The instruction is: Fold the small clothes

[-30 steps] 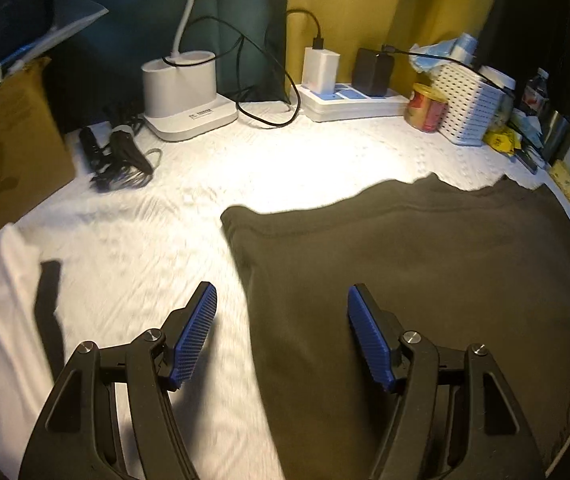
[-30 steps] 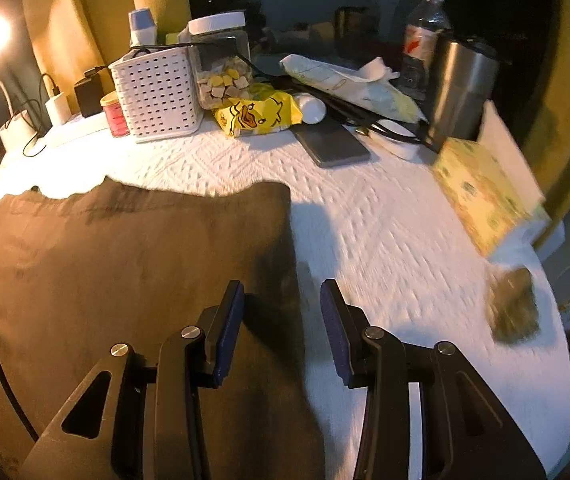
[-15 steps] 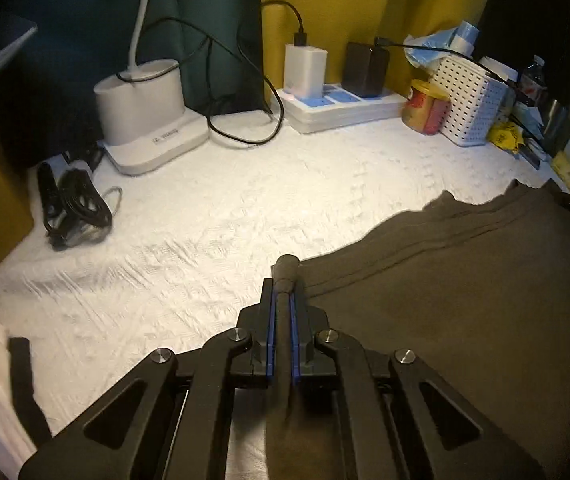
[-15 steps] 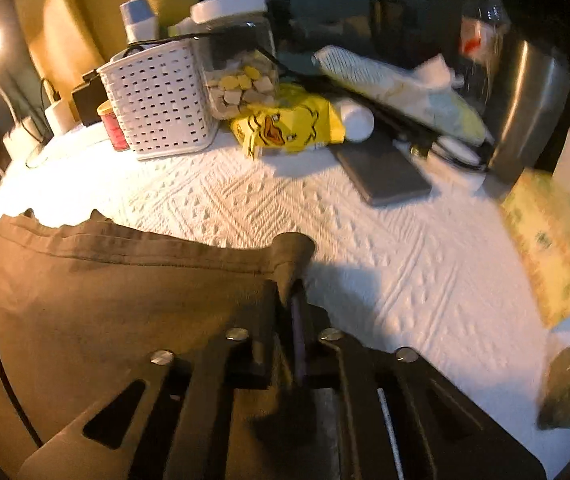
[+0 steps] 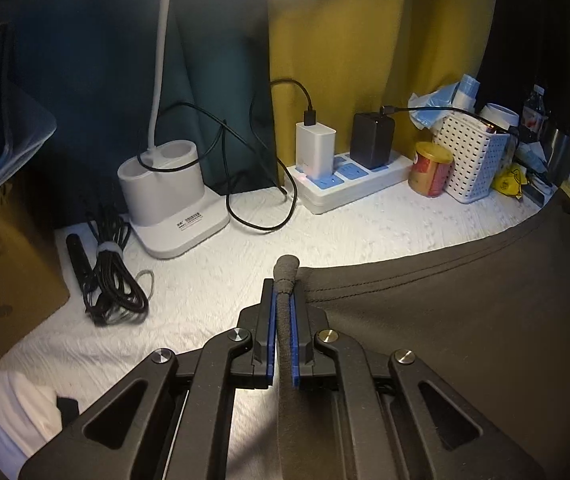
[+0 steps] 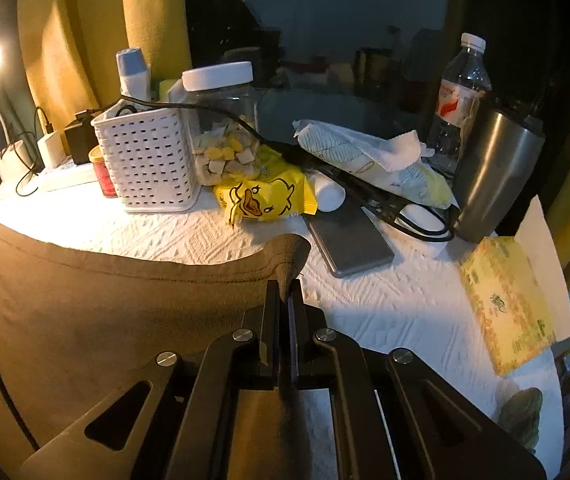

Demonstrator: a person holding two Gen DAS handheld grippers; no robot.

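A dark brown garment (image 5: 465,320) lies over the white textured table cover (image 5: 365,232), its hemmed edge raised. My left gripper (image 5: 283,286) is shut on the garment's left corner, which sticks out as a rolled tip between the blue pads. In the right wrist view the same garment (image 6: 105,312) stretches away to the left. My right gripper (image 6: 285,286) is shut on its right corner, and a pointed fold of cloth stands up just past the fingertips. The stretch of hem between the two corners hangs taut and slightly lifted.
Behind the left gripper stand a white lamp base (image 5: 169,200), a coiled black cable (image 5: 113,280), a power strip (image 5: 349,184) and a cardboard box (image 5: 1,276). Past the right gripper: white basket (image 6: 149,164), jar (image 6: 225,128), yellow duck packet (image 6: 269,200), phone (image 6: 349,240), steel tumbler (image 6: 493,168), tissue pack (image 6: 509,300).
Both grippers went from open over the flat garment to shut on its corners. They have since lifted the hemmed edge and carried it toward the back of the table.
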